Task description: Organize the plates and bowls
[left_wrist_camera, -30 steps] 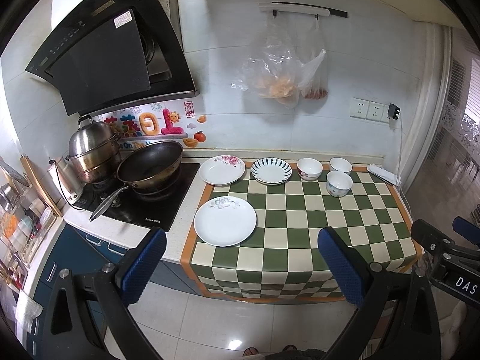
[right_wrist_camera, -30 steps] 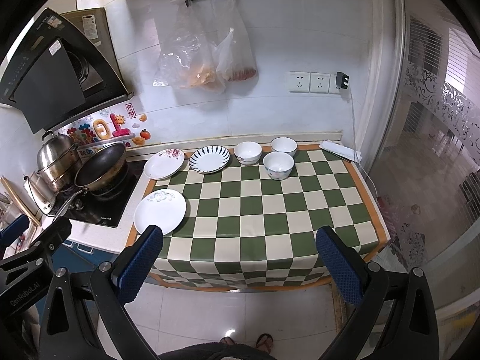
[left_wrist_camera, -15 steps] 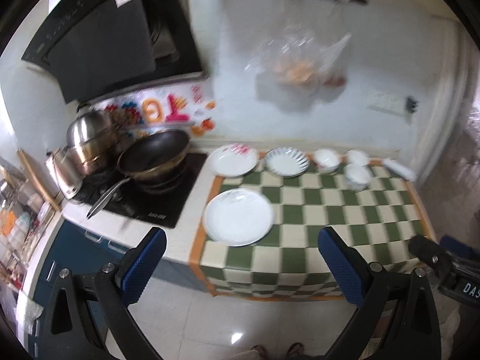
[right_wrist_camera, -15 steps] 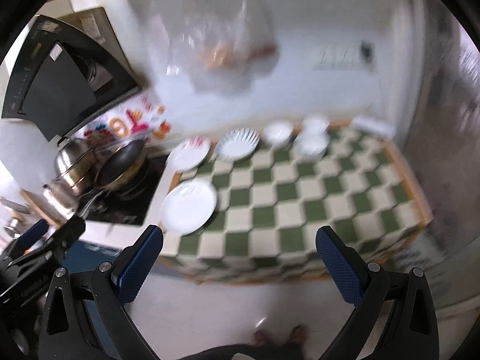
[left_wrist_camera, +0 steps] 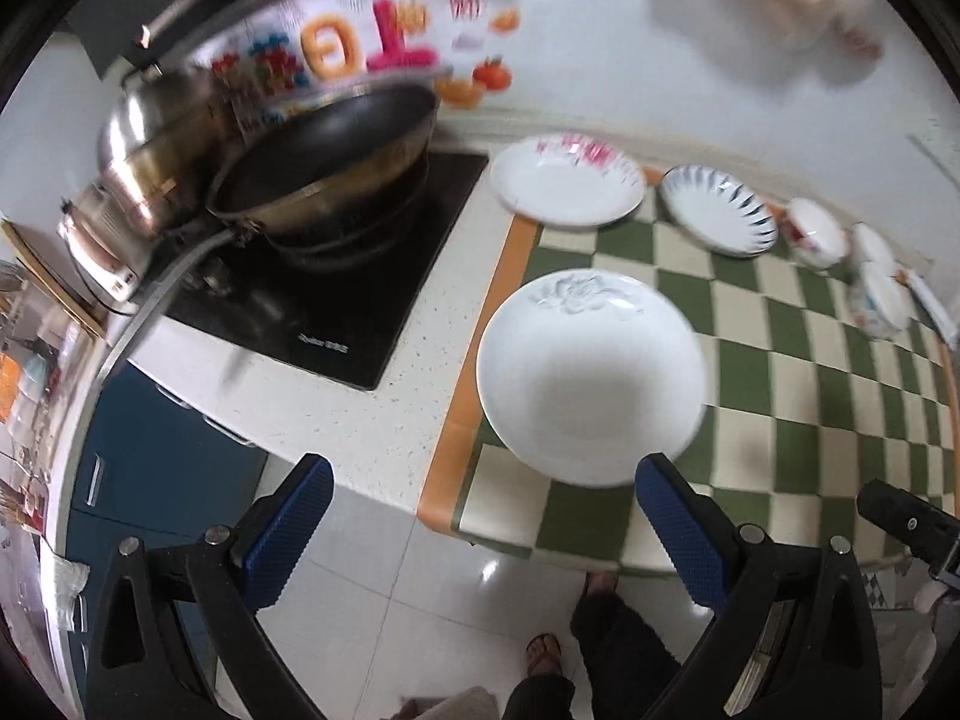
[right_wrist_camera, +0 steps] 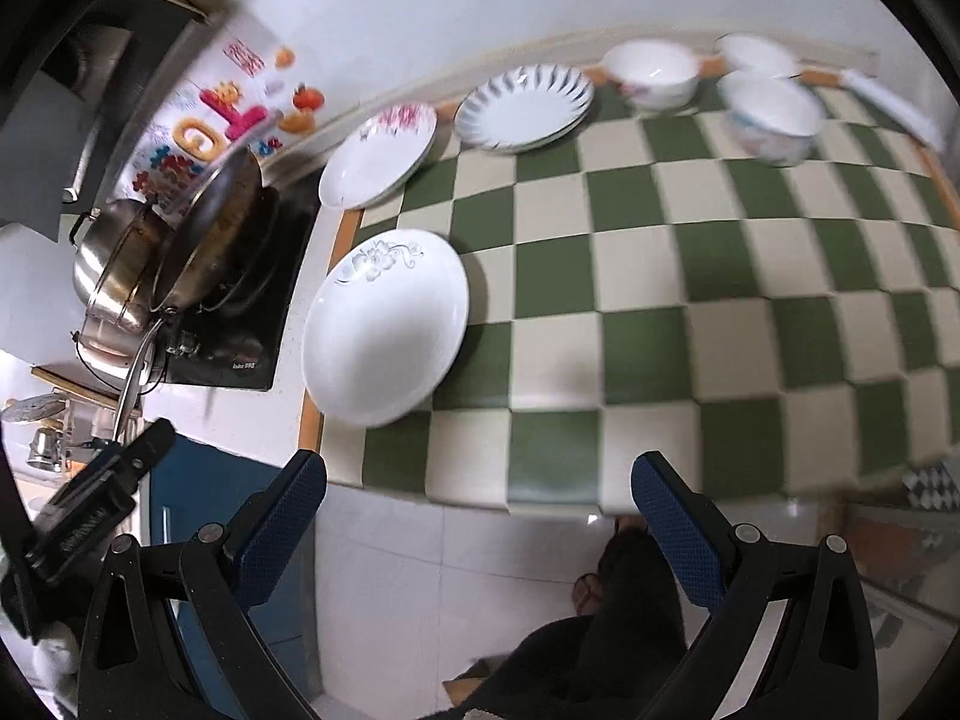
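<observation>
Looking down both wrist views, I see my left hand-held gripper [left_wrist_camera: 483,525] spread wide with nothing between its blue pads, poised over the floor just off the near edge of the surface [left_wrist_camera: 780,360]. My right hand-held gripper [right_wrist_camera: 477,519] is likewise wide apart and empty, off the same near edge.

On the green-and-cream checked cloth [right_wrist_camera: 690,276] lies the big white plate [left_wrist_camera: 591,378] with a grey flower print, at about 12 o'clock from the left gripper and at about 11 o'clock from the right one [right_wrist_camera: 387,324], close to the cloth's orange border. Further back, along the wall, sit the pink-flowered plate [left_wrist_camera: 567,180], then the blue-striped plate [left_wrist_camera: 717,216] to its 3 o'clock, apart from it. Past those, three small bowls cluster: one with red print [right_wrist_camera: 651,75], one behind [right_wrist_camera: 756,54], and one nearer [right_wrist_camera: 771,117].

At 10 o'clock of the big plate a dark wok [left_wrist_camera: 327,162] rests on a black cooktop [left_wrist_camera: 336,306], with a steel pot [left_wrist_camera: 156,144] just beside it. Both views are motion-blurred.
</observation>
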A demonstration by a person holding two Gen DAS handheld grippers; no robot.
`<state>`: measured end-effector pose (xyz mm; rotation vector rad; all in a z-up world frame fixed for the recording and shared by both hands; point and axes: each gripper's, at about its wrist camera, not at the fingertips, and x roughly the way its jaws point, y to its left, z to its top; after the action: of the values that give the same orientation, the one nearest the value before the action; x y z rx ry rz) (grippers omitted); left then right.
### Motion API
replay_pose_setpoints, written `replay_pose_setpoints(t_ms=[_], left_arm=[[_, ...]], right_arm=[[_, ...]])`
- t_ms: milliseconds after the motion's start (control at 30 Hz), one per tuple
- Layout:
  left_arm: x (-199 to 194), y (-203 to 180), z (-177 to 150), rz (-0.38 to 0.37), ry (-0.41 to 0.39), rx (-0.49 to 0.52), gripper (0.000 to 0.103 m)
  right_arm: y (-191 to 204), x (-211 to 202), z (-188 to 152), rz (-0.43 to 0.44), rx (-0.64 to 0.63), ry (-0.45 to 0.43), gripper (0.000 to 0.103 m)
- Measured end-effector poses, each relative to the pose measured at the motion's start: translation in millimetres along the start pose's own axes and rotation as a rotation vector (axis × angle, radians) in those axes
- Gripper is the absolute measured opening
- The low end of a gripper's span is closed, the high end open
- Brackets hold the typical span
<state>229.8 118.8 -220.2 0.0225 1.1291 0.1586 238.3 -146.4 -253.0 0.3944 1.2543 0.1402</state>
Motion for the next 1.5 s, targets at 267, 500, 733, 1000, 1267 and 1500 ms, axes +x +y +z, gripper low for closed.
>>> replay_pose_setpoints(t_ms=[267,500,733,1000,1267,1500], left_arm=[[98.8,1.4,47.0,0.026,0.164,-0.043,0.102],[161.0,11.5,65.8,0.007,0.275,-0.100,0.094],[195.5,10.6,71.1,-0.079,0.347,-0.117,0.064],[212.3,6.6,61.2,-0.154,0.396,-0.100,0.034],[206.4,20.9,52.8,-0.186,0.373,-0.139,0.029],[198.4,17.7,47.1,-0.191,0.354,-0.113,0.029]], right_arm=[[10.8,114.4,80.8,0.026,-0.061,0.155,0.101],[9.9,191.7,124.8,0.021,-0.093,0.266,0.095],[8.7,226.9,139.1,0.033,-0.072,0.328,0.079],[17.5,245.1,137.2,0.080,-0.061,0.353,0.055],[27.6,248.2,131.4,0.063,-0.080,0.320,0.013],[21.1,238.0,129.0,0.066,-0.089,0.285,0.012]])
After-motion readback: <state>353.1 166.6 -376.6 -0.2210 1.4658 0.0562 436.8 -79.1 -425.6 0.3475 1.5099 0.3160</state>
